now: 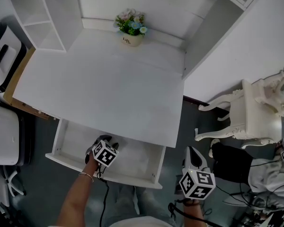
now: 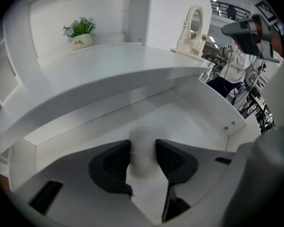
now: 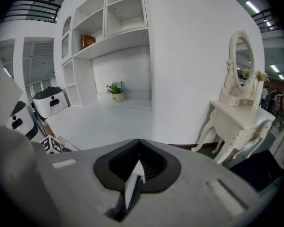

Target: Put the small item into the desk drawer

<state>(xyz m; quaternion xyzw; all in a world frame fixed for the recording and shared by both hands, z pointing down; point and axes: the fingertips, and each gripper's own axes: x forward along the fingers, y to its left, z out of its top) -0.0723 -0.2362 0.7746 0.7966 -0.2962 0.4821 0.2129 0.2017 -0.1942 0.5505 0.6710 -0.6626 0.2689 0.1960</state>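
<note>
Placing step: small white item (image 2: 142, 159) clamped by left gripper (image 2: 143, 148) within pulled-out desk drawer (image 1: 137, 157); release judged next. Right gripper (image 3: 137, 170) jaws together, empty.

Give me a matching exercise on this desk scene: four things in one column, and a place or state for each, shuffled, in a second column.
Things
1. small white pot of flowers
2. left hand-held gripper
3. right hand-held gripper
4. white desk drawer

Places or states
A. jaws together, nothing between them
B. pulled open below the desk's front edge
C. standing at the back of the white desktop
D. closed on a small whitish item, down in the drawer

Pairs: 1-C, 2-D, 3-A, 4-B
</note>
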